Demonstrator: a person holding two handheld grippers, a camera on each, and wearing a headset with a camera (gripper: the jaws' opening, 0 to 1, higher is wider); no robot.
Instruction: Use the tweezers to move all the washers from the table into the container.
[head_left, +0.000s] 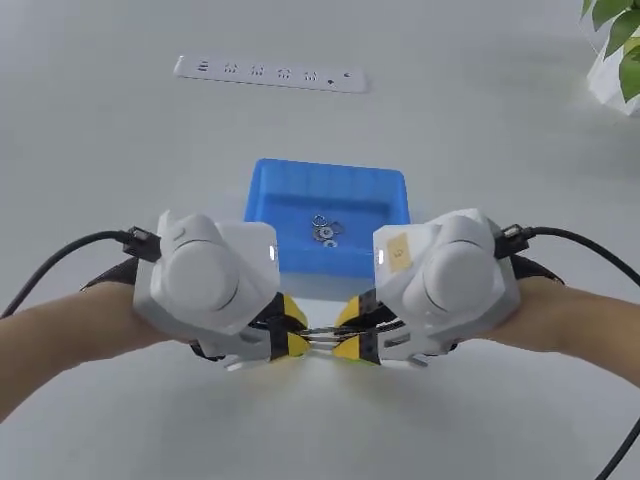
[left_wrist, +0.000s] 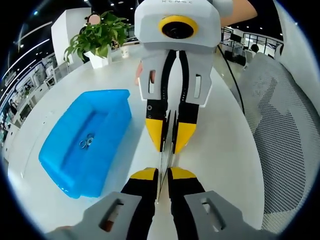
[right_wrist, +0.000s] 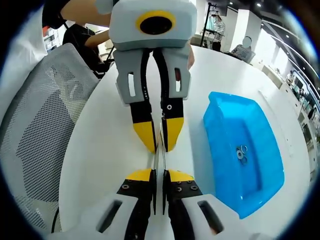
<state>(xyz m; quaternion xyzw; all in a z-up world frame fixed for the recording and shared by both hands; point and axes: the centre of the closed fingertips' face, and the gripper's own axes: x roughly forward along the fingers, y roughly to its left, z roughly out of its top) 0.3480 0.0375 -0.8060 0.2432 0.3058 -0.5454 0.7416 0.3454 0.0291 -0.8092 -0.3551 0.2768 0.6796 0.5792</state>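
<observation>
Silver tweezers (head_left: 321, 334) are gripped from both sides over the white tabletop (head_left: 100, 160), at the near middle of the scene. The left tongs (head_left: 297, 336) are clenched on one part of the tweezers and the right tongs (head_left: 345, 337) on the other, so that the yellow-tipped pairs are set tip to tip, close together. In both gripper views the thin metal blades are seen running from one pair of tips into the other. Whether the tweezers touch the tabletop cannot be told. A blue container (head_left: 268, 200) is placed just beyond the tongs, on the far side, and a few washers (head_left: 326, 231) are gathered on its floor near the middle. A white power strip (head_left: 270, 73) is laid well beyond the container, and a potted plant (head_left: 612, 45) is seen at the far right corner.
</observation>
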